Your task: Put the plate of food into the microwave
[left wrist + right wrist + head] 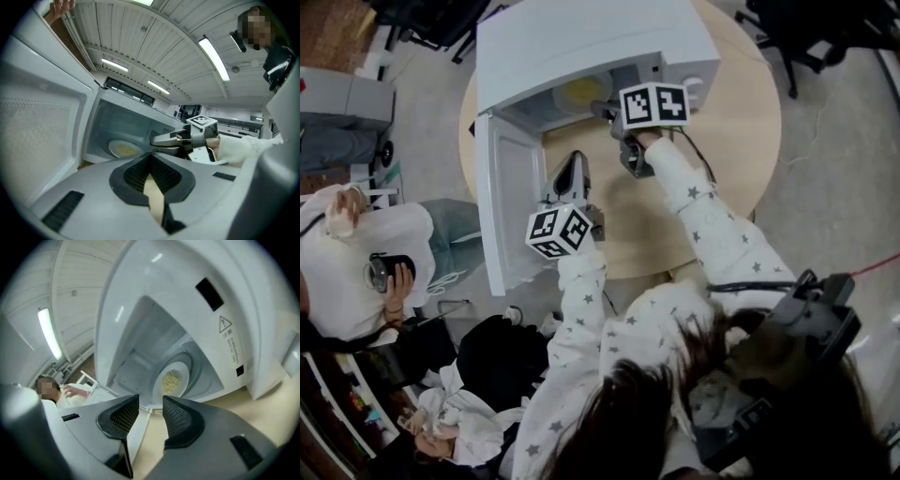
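- Plate (pixel 174 379) of food already sitting inside microwave (pixel 581 47), door (pixel 511 202) wide open.
- Right gripper (pixel 151 401) at the opening, jaws apart, empty. Could bump the plate, or get pinched if the door swings now.
- Left gripper (pixel 150 157) beside the door, jaws together on nothing. Might scoot the microwave across the tabletop (pixel 741 103) with a hard shove.
- Only from the head view: door swung out to the left. Only from the right gripper view: plate dead centre on the turntable.
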{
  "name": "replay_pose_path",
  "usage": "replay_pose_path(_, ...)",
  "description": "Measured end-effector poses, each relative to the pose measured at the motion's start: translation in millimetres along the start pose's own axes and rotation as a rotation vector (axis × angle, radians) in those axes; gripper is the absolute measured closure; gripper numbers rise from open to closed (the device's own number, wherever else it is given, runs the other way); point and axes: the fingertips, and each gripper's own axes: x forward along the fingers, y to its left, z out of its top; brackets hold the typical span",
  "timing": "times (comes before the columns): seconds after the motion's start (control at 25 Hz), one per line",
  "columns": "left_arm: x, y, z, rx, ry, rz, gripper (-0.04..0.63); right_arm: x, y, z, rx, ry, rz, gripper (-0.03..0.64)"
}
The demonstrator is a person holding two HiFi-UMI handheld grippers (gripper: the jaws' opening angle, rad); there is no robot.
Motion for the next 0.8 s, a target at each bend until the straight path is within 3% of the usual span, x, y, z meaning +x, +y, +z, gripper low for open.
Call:
replay_pose_path(0.12,-5,-4,1,-0.014,-0.024,0.009,0.594,-28,29,-2,0.063,-0.026,0.228,0.454)
replay_pose_path(0.2,-6,-10,3,-0.021,-0.037,0.006,0.594,-48,41,-2,0.091,-0.044,0.327,0.454)
replay_pose_path(0.28,-6,-18,6,-0.015,-0.044,-0.007,0.594,-63,46,-1,0.087,-0.062,0.352,0.456)
replay_pose_path(0.44,-2,-34,11,0.006,-0.054,-0.044,0.594,-82,47,0,0.093,-0.104,0.358,0.610)
replay_pose_path(0.72,-8,-62,22,0.045,-0.082,-0.087,0.594,-115,73,-12,0.057,-0.103,0.481,0.611)
replay_pose_path(0.8,-10,-70,24,0.063,-0.085,-0.094,0.594,-122,71,-19,0.070,-0.090,0.465,0.610)
